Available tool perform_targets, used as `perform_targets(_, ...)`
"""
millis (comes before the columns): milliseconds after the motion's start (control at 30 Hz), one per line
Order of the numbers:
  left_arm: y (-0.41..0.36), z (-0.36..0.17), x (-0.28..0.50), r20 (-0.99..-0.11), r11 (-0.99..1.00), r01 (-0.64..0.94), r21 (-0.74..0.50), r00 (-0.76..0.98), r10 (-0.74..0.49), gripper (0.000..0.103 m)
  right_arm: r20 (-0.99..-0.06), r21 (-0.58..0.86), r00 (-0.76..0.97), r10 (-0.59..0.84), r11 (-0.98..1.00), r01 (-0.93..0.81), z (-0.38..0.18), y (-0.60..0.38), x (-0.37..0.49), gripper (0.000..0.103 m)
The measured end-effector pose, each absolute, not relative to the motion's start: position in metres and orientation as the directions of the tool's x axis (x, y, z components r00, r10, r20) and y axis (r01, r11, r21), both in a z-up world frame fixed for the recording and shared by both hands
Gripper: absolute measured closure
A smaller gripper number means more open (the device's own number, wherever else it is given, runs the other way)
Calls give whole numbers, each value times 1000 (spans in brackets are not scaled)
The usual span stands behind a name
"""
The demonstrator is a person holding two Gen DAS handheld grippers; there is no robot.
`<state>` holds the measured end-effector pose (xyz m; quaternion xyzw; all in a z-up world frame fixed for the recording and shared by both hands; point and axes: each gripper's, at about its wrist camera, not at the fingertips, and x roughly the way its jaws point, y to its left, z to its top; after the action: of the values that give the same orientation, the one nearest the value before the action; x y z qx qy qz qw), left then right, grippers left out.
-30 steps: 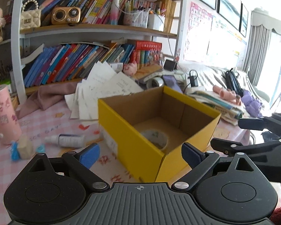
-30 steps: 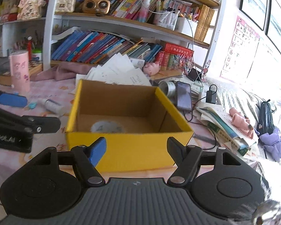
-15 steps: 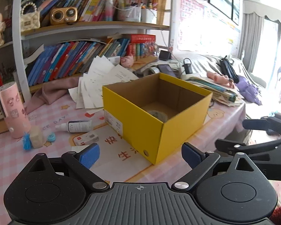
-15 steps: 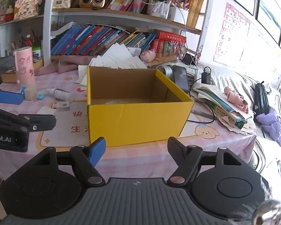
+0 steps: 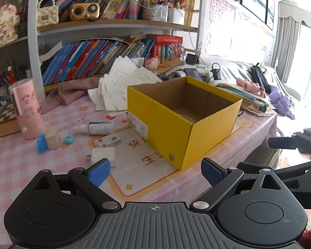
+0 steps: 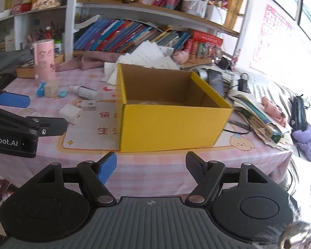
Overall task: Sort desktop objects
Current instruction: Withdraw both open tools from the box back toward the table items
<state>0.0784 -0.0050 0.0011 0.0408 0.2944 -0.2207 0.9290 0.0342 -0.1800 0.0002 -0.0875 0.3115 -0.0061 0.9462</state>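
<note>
An open yellow cardboard box (image 5: 168, 122) (image 6: 172, 122) stands on the pink checked tablecloth; a roll of tape (image 5: 186, 117) lies inside it. Left of the box lie a white spray bottle (image 5: 97, 127) (image 6: 86, 92), a small white-and-red card box (image 5: 106, 141) (image 6: 86, 104), a white charger plug (image 5: 102, 154) (image 6: 70, 114), a beige eraser block (image 5: 51, 138), a blue clip (image 5: 41, 143) and a blue cap (image 5: 68, 139). My left gripper (image 5: 155, 170) is open and empty, held back from the table's front edge. My right gripper (image 6: 151, 166) is open and empty, in front of the box.
A tall pink tumbler (image 5: 28, 108) stands at the left by a chessboard (image 5: 5, 114). Loose papers (image 5: 122, 83) and a pink cloth (image 5: 70, 91) lie behind the box. Books and a pink toy (image 5: 250, 86) are piled at the right. Bookshelves (image 5: 105, 25) stand behind.
Both grippers have pulled back and away from the yellow box, which now looks smaller and farther. More of the small items to its left have come into view. Both stayed open.
</note>
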Motion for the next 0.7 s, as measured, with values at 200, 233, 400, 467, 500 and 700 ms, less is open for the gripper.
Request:
perform_targets(200, 17, -2, 71, -588, 931, 363, -41, 745, -316, 7, -604, -172, 797, 6, 976, -137, -3, -157, 37, 31)
perform_targets(233, 22, -2, 69, -589, 937, 348, -39, 750, -303, 7, -608, -169, 794, 17, 974, -151, -3, -153, 38, 31)
perform_targets(400, 47, -3, 62, -598, 964, 262, -34, 768, -230, 7, -623, -159, 778, 86, 959, -234, -6, -131, 45, 31)
perform_targets(467, 58, -4, 61, -607, 974, 223, -33, 770, -197, 7, -629, -160, 769, 114, 949, -271, -7, -122, 47, 31)
perform_targets(500, 63, -4, 61, -610, 979, 203, -34, 771, -181, 7, -632, -162, 764, 127, 943, -290, -7, -118, 48, 31)
perform_targets(700, 76, -8, 57, -623, 989, 143, -43, 770, -139, 7, -642, -172, 746, 174, 916, -362, -6, -102, 57, 31)
